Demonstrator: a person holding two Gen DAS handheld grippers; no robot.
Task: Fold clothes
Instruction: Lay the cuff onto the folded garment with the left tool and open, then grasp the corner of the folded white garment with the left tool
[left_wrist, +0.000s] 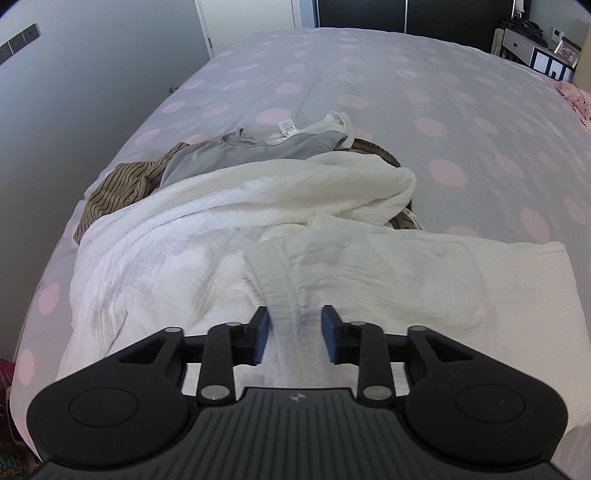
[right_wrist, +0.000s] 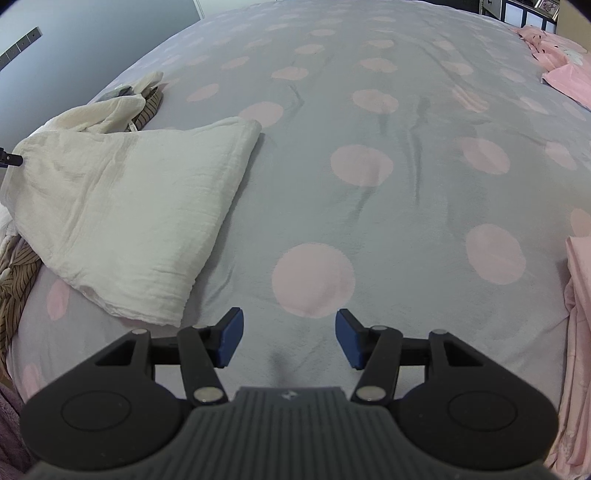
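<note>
A crinkled white garment lies spread over the near side of the bed. A raised ridge of it runs between the blue pads of my left gripper, which is shut on that ridge. A folded-over part of the same white garment shows at the left of the right wrist view. My right gripper hovers open over the bare bedspread, to the right of the garment, with nothing between its fingers.
A grey top and a brown striped garment lie heaped behind the white one. The bedspread is grey with pink dots. Pink bedding lies at the right edge. A wall runs along the left.
</note>
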